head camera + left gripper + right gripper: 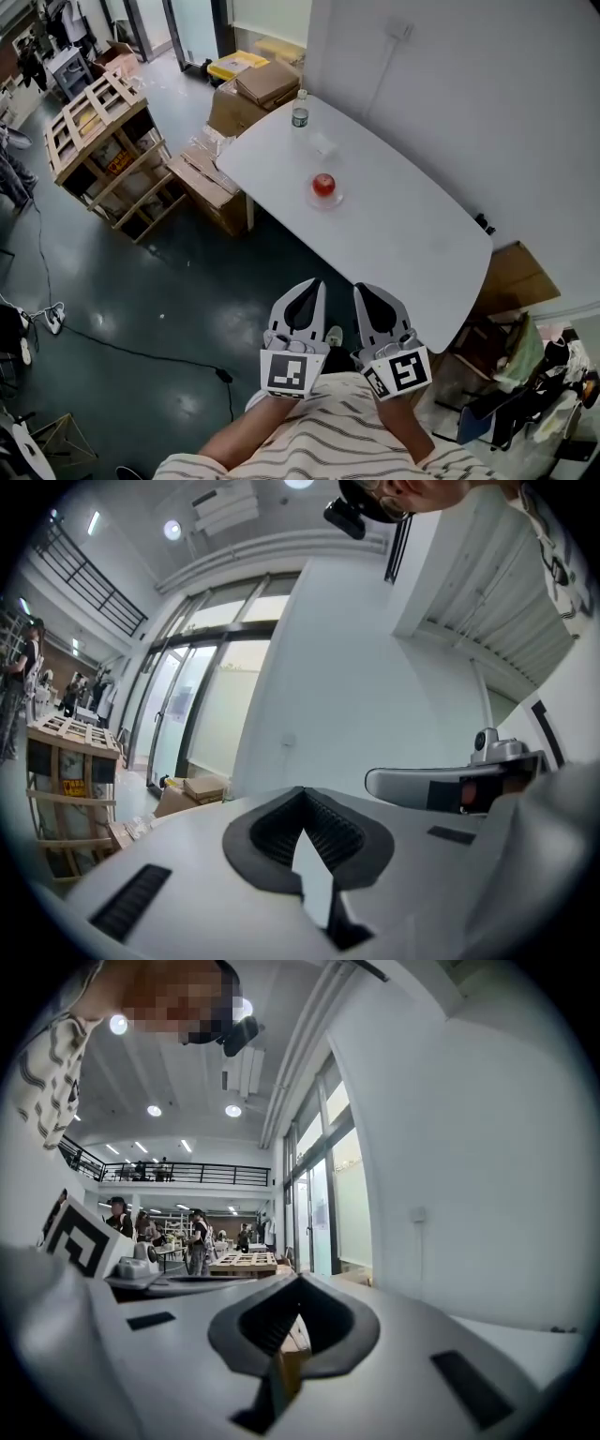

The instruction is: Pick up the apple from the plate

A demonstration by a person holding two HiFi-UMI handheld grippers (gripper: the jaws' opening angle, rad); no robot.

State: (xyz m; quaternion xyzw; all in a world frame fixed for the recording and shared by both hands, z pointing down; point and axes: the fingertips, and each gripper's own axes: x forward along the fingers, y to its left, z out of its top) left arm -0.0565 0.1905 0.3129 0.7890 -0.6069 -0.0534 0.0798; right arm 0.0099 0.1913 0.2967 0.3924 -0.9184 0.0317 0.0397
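Observation:
In the head view a red apple (pixel 323 184) sits on a small clear plate (pixel 325 199) near the middle of a long white table (pixel 412 234). Both grippers are held close to the person's body, short of the table's near edge and well apart from the apple. My left gripper (pixel 314 284) is shut with nothing in it, and the left gripper view shows its jaws (pixel 302 794) closed tip to tip. Beside it my right gripper (pixel 364 289) is also shut and empty, its tips (pixel 298 1283) meeting. Neither gripper view shows the apple.
A water bottle (pixel 300 110) stands at the table's far end. Cardboard boxes (pixel 211 183) and a wooden crate (pixel 103 141) stand on the dark floor to the left. A cable (pixel 141 352) crosses the floor. A white wall (pixel 487 94) runs behind the table, and bags (pixel 525 375) lie at its right end.

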